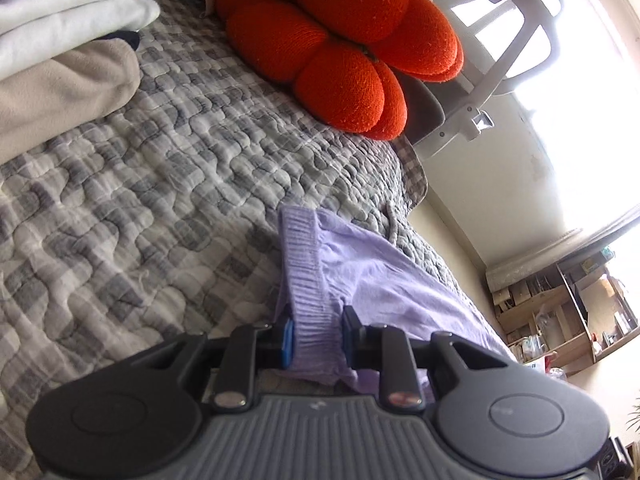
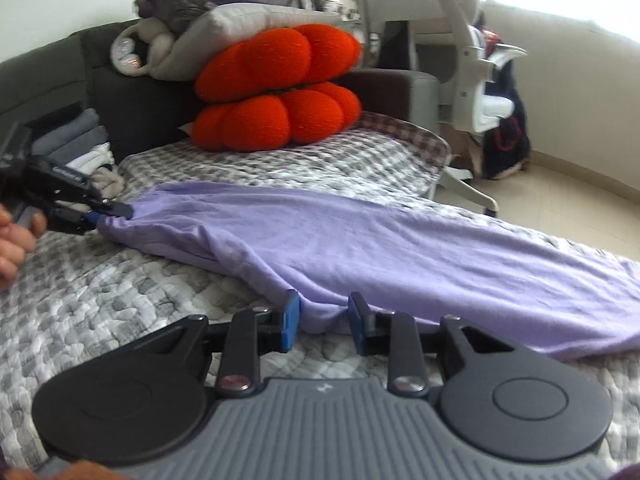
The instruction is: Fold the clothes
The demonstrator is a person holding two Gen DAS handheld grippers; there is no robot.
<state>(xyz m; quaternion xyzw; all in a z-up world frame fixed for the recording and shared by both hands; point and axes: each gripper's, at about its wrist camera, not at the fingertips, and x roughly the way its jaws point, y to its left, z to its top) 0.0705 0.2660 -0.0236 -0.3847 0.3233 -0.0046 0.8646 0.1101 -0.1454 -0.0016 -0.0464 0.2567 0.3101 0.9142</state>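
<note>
Left wrist view: the left gripper [image 1: 316, 338] is pinching the ribbed hem band of the lilac garment [image 1: 384, 280], the band bunching between the blue pads.
Right wrist view: the right gripper [image 2: 323, 322] is reaching to the near edge of the lilac garment [image 2: 360, 236]; cloth is sitting between the blue pads, which are standing a little apart, so whether they are gripping I cannot tell.
Garment's place: it is lying stretched long across the checked quilt [image 2: 120, 300], nearer than the orange cushions [image 2: 276, 92], one end trailing toward the quilt's right side.
Handling: it is looking thin, light and limp, a soft knit that will sag and crease between two holds and slide easily over the quilt.
Where to hold: the ribbed band is giving the firmest purchase; the plain edge needs a deeper bite to avoid slipping.
Left of the cushions: a stack of folded clothes [image 2: 86, 148] is sitting against the dark sofa back.
Beyond the cushions: a white office chair [image 2: 476, 80] is standing off the quilt.
</note>
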